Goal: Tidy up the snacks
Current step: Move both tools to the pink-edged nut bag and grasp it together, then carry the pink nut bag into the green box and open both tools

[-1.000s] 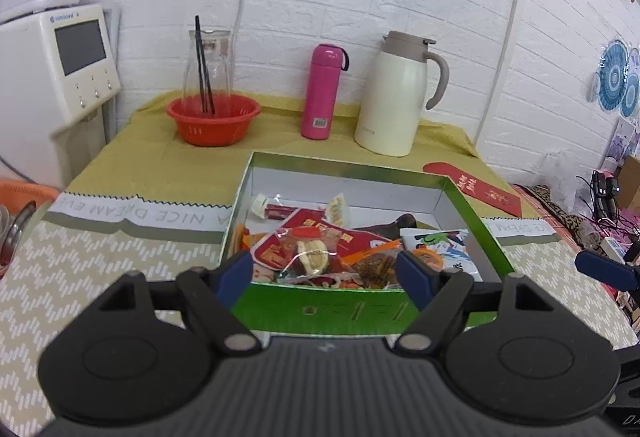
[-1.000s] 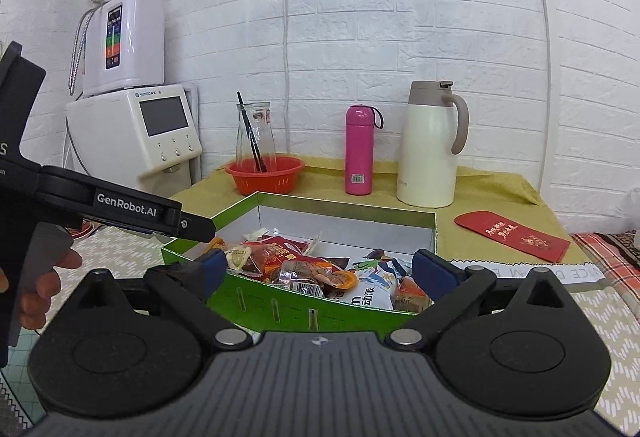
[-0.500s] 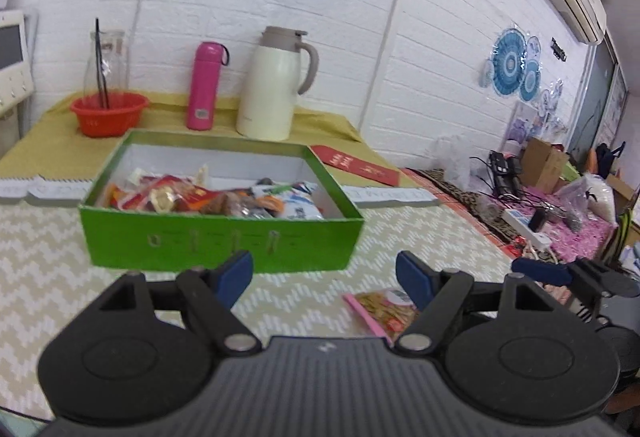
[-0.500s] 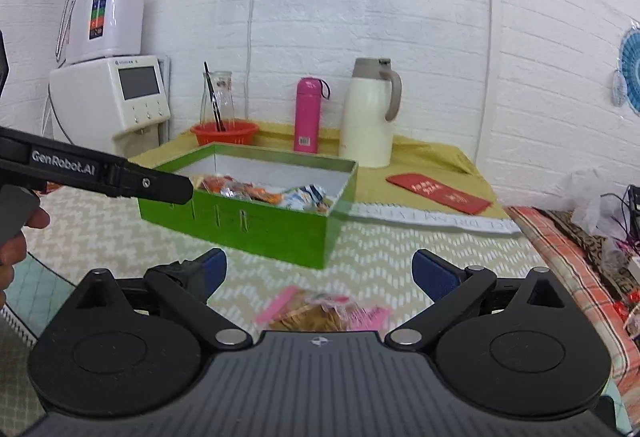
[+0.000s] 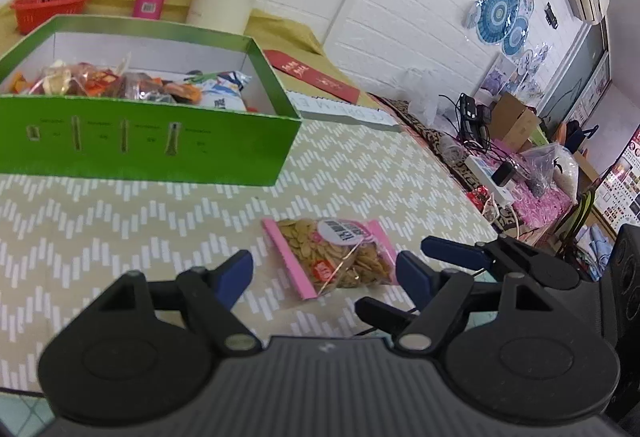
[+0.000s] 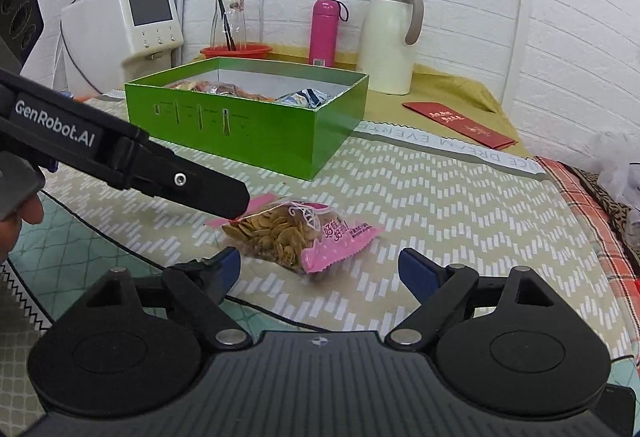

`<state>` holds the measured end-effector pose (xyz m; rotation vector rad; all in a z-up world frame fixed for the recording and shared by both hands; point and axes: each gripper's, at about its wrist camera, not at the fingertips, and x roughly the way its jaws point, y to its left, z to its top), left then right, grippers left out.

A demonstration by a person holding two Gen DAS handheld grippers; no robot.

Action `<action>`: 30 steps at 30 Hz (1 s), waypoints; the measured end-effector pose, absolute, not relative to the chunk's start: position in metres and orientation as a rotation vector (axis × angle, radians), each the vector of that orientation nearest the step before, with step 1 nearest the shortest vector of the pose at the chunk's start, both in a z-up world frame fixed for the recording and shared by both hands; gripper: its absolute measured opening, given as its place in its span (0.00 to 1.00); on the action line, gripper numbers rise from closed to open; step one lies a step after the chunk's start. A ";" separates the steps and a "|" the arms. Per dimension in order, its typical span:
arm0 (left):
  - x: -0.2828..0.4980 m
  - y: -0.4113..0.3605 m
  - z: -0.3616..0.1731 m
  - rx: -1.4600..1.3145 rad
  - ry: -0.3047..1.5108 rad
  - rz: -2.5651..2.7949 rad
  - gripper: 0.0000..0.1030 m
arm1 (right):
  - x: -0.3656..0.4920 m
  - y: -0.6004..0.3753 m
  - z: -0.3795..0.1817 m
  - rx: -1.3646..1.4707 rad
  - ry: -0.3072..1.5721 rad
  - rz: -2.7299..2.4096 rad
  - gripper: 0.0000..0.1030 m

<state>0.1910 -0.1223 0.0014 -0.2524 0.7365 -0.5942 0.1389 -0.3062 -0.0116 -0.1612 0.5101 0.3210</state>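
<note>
Left gripper (image 5: 324, 271) spread wide, nothing pinched; right gripper (image 6: 320, 269) spread too, empty. Seed packet (image 5: 334, 257) flat on the bench (image 5: 120, 213), just ahead of both, pads apart from it. Green box (image 5: 160, 141) of snacks farther back, well apart. Behind that: pink bottle (image 6: 323, 31), cream jug (image 6: 390, 37), red basket (image 5: 48, 7). Left gripper's finger overlapping the packet's far end in the right view.
</note>
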 end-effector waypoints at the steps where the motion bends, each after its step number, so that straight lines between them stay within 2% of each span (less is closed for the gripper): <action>1: 0.196 -0.123 -0.001 -0.272 0.754 -0.591 0.76 | 0.143 -0.307 -0.012 -0.158 0.512 0.327 1.00; 6: 0.216 -0.129 -0.010 -0.335 0.819 -0.600 0.76 | 0.154 -0.307 -0.015 -0.142 0.529 0.359 1.00; 7: 0.218 -0.130 -0.012 -0.337 0.830 -0.605 0.76 | 0.154 -0.306 -0.016 -0.140 0.536 0.356 0.93; 8: 0.220 -0.132 -0.014 -0.342 0.844 -0.611 0.76 | 0.154 -0.307 -0.016 -0.136 0.537 0.361 0.80; 10: 0.222 -0.133 -0.015 -0.353 0.840 -0.617 0.76 | 0.152 -0.309 -0.017 -0.112 0.544 0.379 0.70; 13: 0.226 -0.132 -0.015 -0.384 0.853 -0.627 0.76 | 0.152 -0.311 -0.017 -0.111 0.550 0.371 0.73; 16: 0.231 -0.129 -0.016 -0.415 0.849 -0.632 0.73 | 0.150 -0.309 -0.015 -0.128 0.517 0.345 1.00; 17: 0.232 -0.128 -0.017 -0.423 0.851 -0.629 0.64 | 0.150 -0.308 -0.014 -0.135 0.502 0.338 1.00; 20: 0.234 -0.125 -0.019 -0.451 0.852 -0.644 0.56 | 0.155 -0.305 -0.012 -0.123 0.512 0.361 1.00; 21: 0.233 -0.125 -0.018 -0.443 0.853 -0.644 0.45 | 0.157 -0.304 -0.013 -0.113 0.527 0.368 1.00; 22: 0.231 -0.127 -0.016 -0.412 0.846 -0.644 0.40 | 0.159 -0.303 -0.014 -0.111 0.541 0.360 1.00; 30: 0.223 -0.130 -0.012 -0.355 0.823 -0.658 0.35 | 0.164 -0.315 -0.019 0.023 0.596 0.335 1.00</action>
